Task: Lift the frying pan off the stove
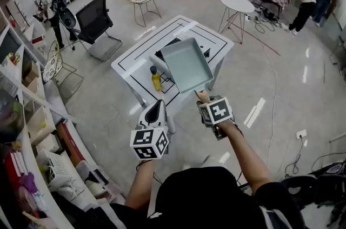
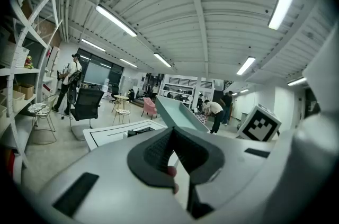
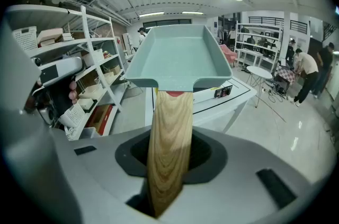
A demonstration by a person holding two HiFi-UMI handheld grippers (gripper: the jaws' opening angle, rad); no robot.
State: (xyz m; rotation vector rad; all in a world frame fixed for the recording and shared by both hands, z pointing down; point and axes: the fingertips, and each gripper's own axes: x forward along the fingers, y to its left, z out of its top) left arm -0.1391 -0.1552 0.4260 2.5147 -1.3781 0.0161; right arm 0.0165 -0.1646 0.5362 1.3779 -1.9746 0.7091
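As right gripper (image 3: 169, 167) clamps frying pan (image 1: 187, 64) by its wooden handle (image 3: 168, 127), clear above table (image 1: 132, 57), lift looks done; next just hold level; left gripper (image 2: 177, 159) jaws closed together, empty

Pan (image 1: 186, 64) hangs over white table (image 1: 127, 63), clear of stove (image 1: 163, 53); handle in R gripper (image 1: 205, 102). Yellow bottle (image 1: 156, 80) stands on table. L gripper (image 1: 158, 106) at table's near edge, jaws together.

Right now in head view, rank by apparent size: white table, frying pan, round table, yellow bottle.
1. white table, largest.
2. frying pan; held up nearer the camera, which inflates it.
3. round table; farther off, so its place against the pan is unsure.
4. yellow bottle, smallest.
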